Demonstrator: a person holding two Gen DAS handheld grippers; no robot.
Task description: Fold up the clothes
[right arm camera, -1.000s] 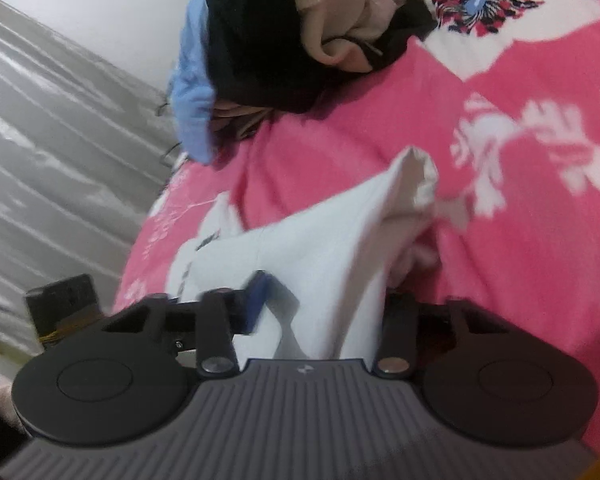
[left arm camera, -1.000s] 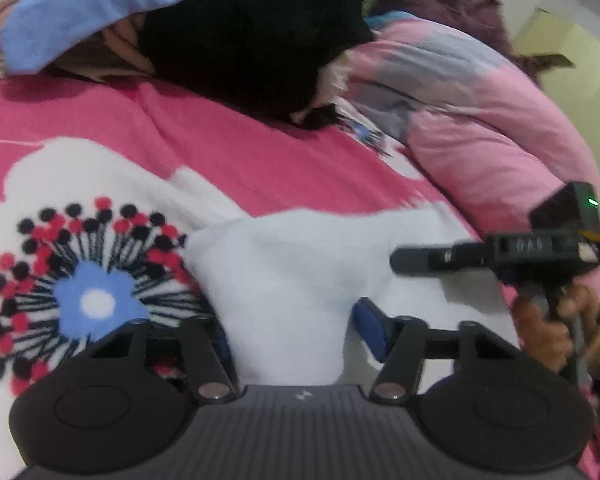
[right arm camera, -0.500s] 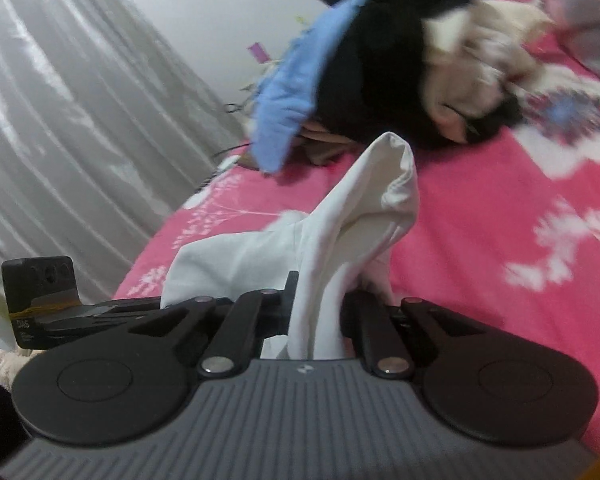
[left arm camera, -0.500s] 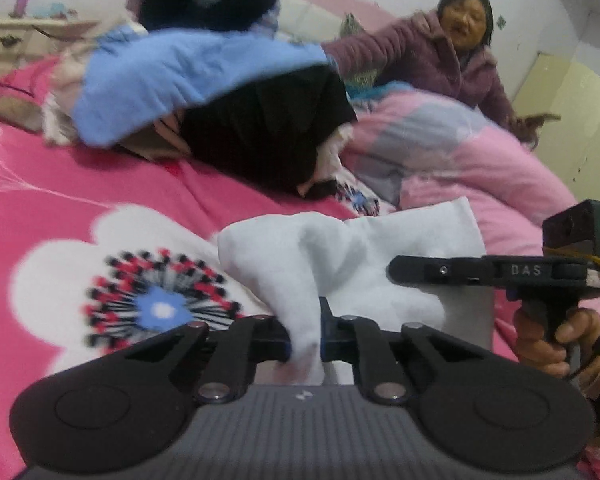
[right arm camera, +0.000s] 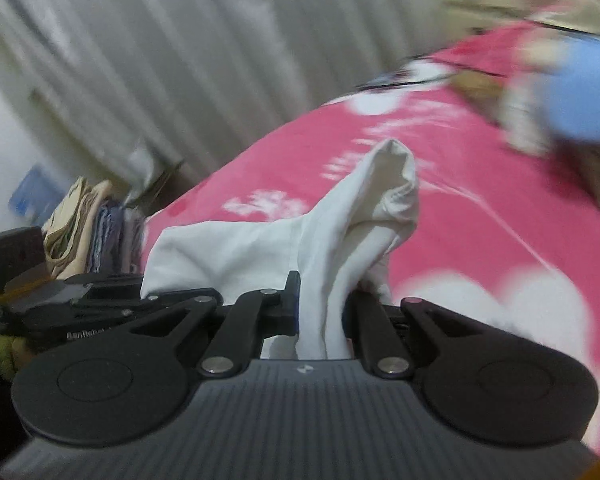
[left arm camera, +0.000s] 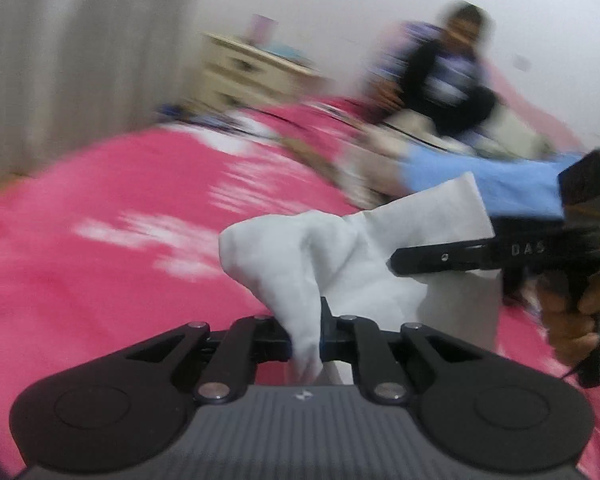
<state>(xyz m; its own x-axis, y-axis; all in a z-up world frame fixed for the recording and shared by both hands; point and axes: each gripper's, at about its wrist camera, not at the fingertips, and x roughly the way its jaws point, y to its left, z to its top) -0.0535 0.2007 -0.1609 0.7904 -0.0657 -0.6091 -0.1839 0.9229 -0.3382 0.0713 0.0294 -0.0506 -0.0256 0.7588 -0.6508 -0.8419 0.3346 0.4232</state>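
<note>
Both the left gripper and right gripper pinch the bunched white cotton garment; its loose fold at twelve o'clock could slip crooked over the pink floral bedspread.

The right gripper pinches a white garment rising toward twelve o'clock above a pink bedspread, with folded clothes stacked at nine o'clock.
</note>
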